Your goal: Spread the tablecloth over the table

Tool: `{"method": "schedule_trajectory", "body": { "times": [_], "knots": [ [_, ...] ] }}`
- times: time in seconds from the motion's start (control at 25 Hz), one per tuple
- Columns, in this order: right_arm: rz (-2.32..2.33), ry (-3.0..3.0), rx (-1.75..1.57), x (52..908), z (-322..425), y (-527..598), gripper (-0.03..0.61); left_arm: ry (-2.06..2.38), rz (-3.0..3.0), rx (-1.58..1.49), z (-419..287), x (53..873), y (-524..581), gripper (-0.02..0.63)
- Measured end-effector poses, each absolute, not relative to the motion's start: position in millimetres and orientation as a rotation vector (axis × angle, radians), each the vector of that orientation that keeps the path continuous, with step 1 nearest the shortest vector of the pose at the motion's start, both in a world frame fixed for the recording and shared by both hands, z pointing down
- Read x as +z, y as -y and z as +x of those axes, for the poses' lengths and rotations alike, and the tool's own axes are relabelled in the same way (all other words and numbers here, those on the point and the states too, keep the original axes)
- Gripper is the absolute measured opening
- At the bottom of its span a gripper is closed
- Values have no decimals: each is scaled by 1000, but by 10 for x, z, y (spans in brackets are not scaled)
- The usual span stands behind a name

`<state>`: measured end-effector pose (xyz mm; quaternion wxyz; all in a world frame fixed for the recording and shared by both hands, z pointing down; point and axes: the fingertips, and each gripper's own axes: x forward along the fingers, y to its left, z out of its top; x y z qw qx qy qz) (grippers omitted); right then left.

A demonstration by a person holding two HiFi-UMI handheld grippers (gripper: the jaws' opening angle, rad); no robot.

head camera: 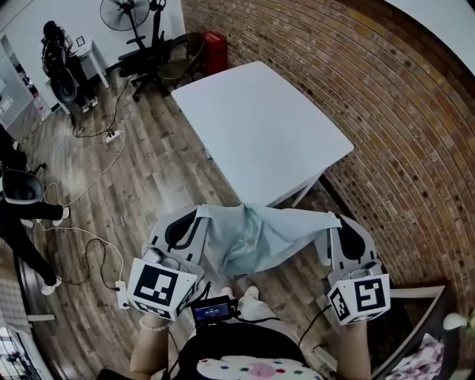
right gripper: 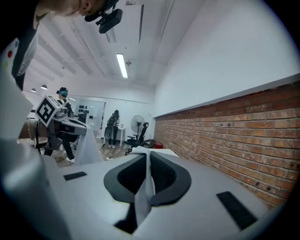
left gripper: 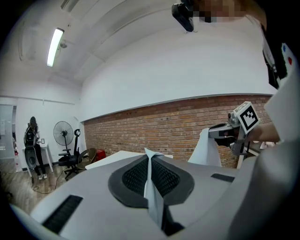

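Note:
A pale blue-grey tablecloth hangs slack between my two grippers, just short of the near corner of the white table. My left gripper is shut on the cloth's left corner. In the left gripper view a thin fold of cloth is pinched between the black pads. My right gripper is shut on the right corner, and the cloth shows as a strip between its pads in the right gripper view. The cloth sags in a bunch in the middle, above the floor.
A brick wall runs along the table's right side. Office chairs, a standing fan and a red bin stand beyond the table. Cables and a power strip lie on the wooden floor at left. A person stands at far left.

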<state>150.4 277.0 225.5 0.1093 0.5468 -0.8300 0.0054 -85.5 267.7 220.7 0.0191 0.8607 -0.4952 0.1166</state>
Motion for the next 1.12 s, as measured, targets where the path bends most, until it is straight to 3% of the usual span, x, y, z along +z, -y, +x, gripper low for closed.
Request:
{"method": "schedule_trajectory", "body": {
  "times": [1.12],
  "knots": [
    [2126,1871,415,3163,3764,-2575,35,2020,2252,583,-3024,2710,-1793,14]
  ]
}}
